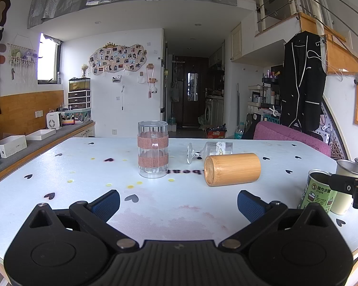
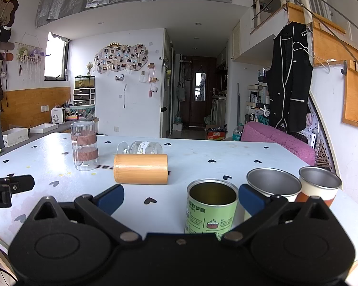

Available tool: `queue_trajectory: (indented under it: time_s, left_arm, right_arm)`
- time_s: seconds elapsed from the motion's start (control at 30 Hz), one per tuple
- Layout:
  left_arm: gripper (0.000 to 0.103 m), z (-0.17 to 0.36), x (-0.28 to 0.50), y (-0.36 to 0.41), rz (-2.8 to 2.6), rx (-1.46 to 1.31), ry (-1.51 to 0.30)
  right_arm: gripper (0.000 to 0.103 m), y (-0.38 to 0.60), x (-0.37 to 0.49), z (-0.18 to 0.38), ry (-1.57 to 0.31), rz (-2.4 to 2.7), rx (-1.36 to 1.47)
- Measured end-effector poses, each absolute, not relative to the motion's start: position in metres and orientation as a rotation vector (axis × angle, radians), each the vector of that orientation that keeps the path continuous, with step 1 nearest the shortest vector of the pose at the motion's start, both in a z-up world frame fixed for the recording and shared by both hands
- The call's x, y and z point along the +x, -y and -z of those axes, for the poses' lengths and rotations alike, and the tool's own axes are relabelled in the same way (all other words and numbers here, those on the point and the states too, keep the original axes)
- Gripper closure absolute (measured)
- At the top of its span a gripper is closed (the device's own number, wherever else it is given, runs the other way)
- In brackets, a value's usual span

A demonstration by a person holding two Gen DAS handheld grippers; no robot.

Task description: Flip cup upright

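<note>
Both pairs of blue-padded fingers stand spread wide with nothing between the pads. Your left gripper (image 1: pixel 178 201) hovers low over the white tabletop printed with small black hearts (image 1: pixel 59 174), near its front edge; only bare table lies in its gap. Your right gripper (image 2: pixel 181 197) sits to the right of it, also low at the front edge, and its right finger (image 2: pixel 251 199) stands just beside an open green-labelled tin can (image 2: pixel 211 208), which is upright and partly inside the gap, though no pad touches it.

Task objects: a bamboo-coloured cylindrical wooden cup (image 1: pixel 232 169) lies on its side mid-table, its long axis running left to right. Left view shows its flat closed end facing you on the left. Directly behind it, a ribbed clear stemmed glass (image 1: pixel 210 152) also lies on its side, foot pointing left. Whether the two touch, you cannot tell.

To their left, a tall clear glass tumbler with two brown woven bands (image 1: pixel 152 149) stands on the table, apart from the wooden cup.

At the right front corner, two metal-lined cups stand mouth up behind the tin: a cream-sided cup (image 2: pixel 273 184) and an orange-banded cup (image 2: pixel 319 183), close together.

A purple cushioned seat (image 2: pixel 278 140) shows past the far right table edge.
</note>
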State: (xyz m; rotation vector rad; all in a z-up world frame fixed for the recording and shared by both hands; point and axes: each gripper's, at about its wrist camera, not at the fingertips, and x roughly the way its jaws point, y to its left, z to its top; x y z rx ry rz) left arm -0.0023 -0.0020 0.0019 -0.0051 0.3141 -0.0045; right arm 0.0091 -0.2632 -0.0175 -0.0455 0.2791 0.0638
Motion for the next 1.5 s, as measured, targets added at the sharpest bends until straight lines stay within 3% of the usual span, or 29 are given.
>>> queue_trajectory:
  time_s: [1.5]
  left_arm:
    - [0.0, 0.0071, 0.0027, 0.0106, 0.043, -0.037, -0.341]
  right_arm:
    - [0.0, 0.2633, 0.0095, 0.0171, -0.279, -0.065, -0.046]
